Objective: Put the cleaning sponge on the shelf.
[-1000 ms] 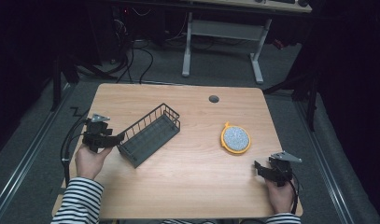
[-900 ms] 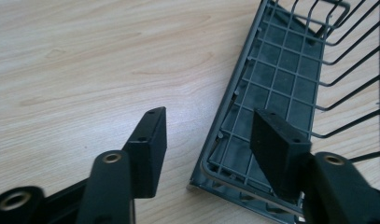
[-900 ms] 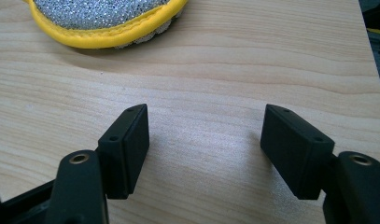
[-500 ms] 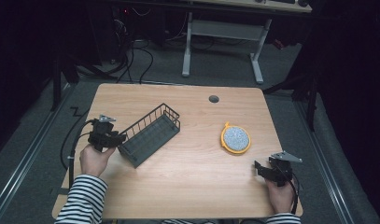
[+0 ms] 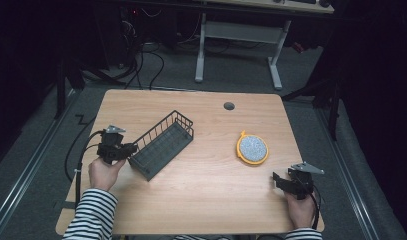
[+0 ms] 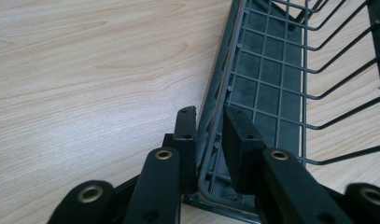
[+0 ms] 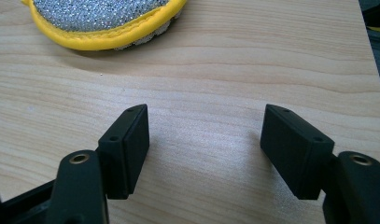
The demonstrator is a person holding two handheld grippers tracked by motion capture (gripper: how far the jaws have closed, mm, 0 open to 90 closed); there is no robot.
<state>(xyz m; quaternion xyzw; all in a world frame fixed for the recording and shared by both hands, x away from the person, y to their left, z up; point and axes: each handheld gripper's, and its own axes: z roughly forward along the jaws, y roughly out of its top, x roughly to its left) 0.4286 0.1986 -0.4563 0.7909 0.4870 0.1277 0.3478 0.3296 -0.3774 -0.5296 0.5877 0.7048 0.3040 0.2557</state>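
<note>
A dark wire basket (image 5: 161,145) lies slantwise on the left half of the wooden table (image 5: 206,200). My left gripper (image 5: 128,149) is at its near left corner. In the left gripper view the left gripper (image 6: 208,126) has one pad on each side of the basket (image 6: 271,70) wall; the jaws have just been closing and now sit against that wall. A round yellow-rimmed scrubber (image 5: 252,148) with a silvery top lies right of centre. My right gripper (image 5: 277,181) rests open near the front right, just short of the scrubber (image 7: 103,18), and the right gripper (image 7: 204,140) has only bare wood between its pads.
A small round cable hole (image 5: 229,106) sits near the table's far edge. Cables (image 5: 141,65) and a desk frame (image 5: 238,35) stand on the floor beyond. A striped sleeve (image 5: 93,215) comes in at the front left.
The left gripper has shifted right to the basket's near corner and its jaws have narrowed around the wall. The basket, the scrubber and the right gripper have stayed put.
</note>
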